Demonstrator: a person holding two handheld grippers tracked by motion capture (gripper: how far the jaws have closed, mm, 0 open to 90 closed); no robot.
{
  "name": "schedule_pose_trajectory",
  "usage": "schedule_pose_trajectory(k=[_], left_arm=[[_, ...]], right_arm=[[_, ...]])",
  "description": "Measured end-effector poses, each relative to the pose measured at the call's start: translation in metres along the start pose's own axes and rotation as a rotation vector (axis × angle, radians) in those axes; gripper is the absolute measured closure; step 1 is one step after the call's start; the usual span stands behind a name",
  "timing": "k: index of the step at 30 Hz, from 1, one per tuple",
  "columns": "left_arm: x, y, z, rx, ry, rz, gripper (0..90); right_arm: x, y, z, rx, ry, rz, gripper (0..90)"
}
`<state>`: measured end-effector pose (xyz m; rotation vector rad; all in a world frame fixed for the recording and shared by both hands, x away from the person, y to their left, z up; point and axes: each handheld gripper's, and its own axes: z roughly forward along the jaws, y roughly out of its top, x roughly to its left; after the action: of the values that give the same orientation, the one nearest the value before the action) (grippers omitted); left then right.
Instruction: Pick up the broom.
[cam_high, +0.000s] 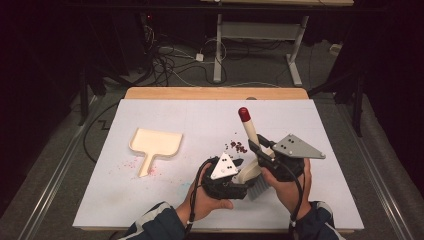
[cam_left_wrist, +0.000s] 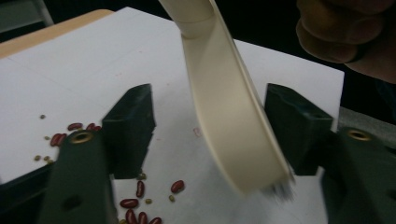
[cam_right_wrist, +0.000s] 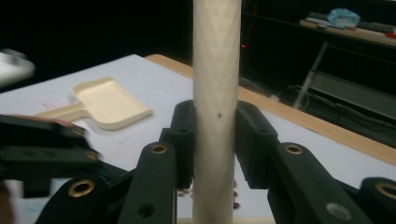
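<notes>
A cream brush (cam_high: 248, 131) with a red-tipped handle stands tilted over the white table (cam_high: 200, 115). My right gripper (cam_high: 260, 150) is shut on its round handle (cam_right_wrist: 215, 93), both pads pressed against it. My left gripper (cam_high: 239, 167) sits just left of it, near the brush's flat head (cam_left_wrist: 229, 116). That head hangs between the left jaws; the left pad stands well clear of it and the right pad is close beside its edge. Red beans (cam_high: 238, 146) lie scattered on the table under the brush. A cream dustpan (cam_high: 154, 144) rests flat to the left, handle toward me.
Faint pink specks mark the sheet around the dustpan's handle. A bare wooden strip (cam_high: 215, 93) edges the table's far side. Beyond it are cables on the floor and a white desk frame (cam_high: 260, 45). The hand (cam_left_wrist: 350, 32) holding my right gripper is at the upper right of the left gripper view.
</notes>
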<state>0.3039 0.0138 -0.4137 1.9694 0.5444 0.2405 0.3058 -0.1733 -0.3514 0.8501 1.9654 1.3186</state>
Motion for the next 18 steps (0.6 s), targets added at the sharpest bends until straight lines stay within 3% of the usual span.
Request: schedule_pose_trajectory(k=[3,6,10,13,14,18], left_arm=[[0.003,-0.005,-0.002,-0.023,-0.044,0.0,44.6],[0.005,-0.008,-0.006,-0.043,-0.054,0.009,52.9],[0.01,-0.008,-0.012,-0.062,-0.04,-0.001,54.4],[0.011,-0.009,-0.015,-0.064,-0.017,0.01,57.7],[0.012,-0.009,-0.016,-0.067,-0.026,0.007,59.8],[0.019,-0.009,-0.022,-0.048,-0.03,0.013,62.6]], right_arm=[[0.011,0.002,-0.002,-0.005,0.01,-0.037,71.2],[0.012,0.002,-0.003,-0.008,0.021,-0.037,71.1],[0.009,0.002,-0.003,-0.009,0.029,-0.012,70.7],[0.01,0.002,-0.003,-0.013,0.026,-0.018,70.5],[0.01,0.002,-0.003,-0.011,0.024,-0.021,70.4],[0.005,0.006,-0.005,0.004,0.07,-0.044,68.5]])
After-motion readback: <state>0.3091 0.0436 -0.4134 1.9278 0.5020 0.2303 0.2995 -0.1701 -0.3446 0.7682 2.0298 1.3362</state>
